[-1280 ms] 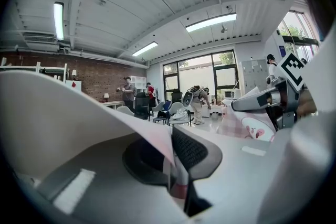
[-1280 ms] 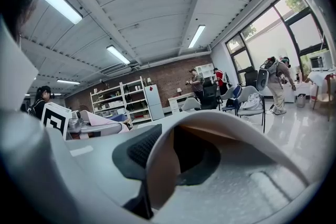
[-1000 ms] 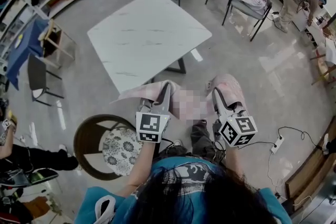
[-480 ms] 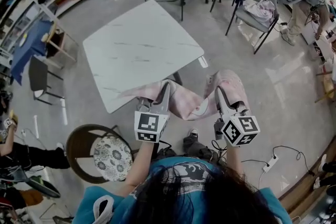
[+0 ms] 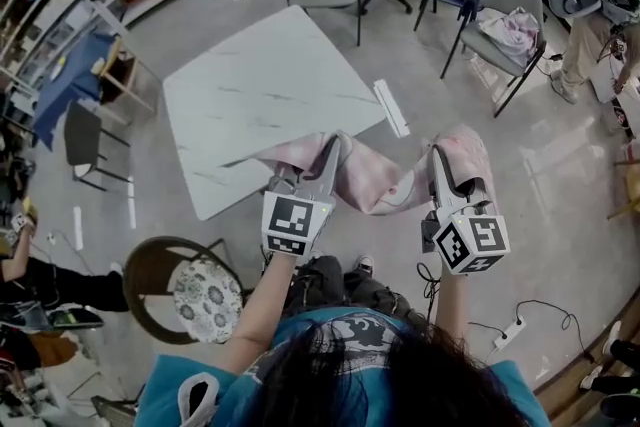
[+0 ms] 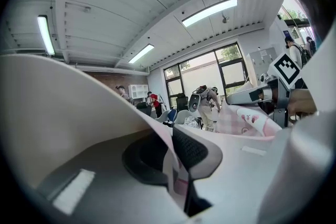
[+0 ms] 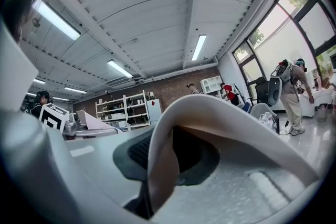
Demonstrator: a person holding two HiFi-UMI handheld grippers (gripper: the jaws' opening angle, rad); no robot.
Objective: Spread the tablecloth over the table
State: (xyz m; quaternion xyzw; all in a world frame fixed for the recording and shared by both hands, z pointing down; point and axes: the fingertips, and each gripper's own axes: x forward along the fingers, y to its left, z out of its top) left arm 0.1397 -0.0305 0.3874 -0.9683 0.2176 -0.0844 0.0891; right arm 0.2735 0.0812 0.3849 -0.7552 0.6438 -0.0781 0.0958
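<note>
Pink tablecloth (image 5: 375, 180) hung bunched in the air by the near edge of the white table (image 5: 260, 100), likely ready to be thrown over it. The left gripper (image 5: 333, 151) pinched one end tight, and the right gripper (image 5: 440, 158) had just been squeezing closer on the other end. Both pointed forward, side by side, nearly flat.

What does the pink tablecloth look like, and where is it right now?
The tablecloth is soft, pale pink fabric with a faint check and small cartoon prints. It is not spread yet. It hangs bunched in the air, sagging between the left gripper and the right gripper, which each pinch an edge. The right jaws have just been closing further on the fold between them. One loose corner reaches over the near edge of the white marble-look table; whether it touches the top is unclear.
</note>
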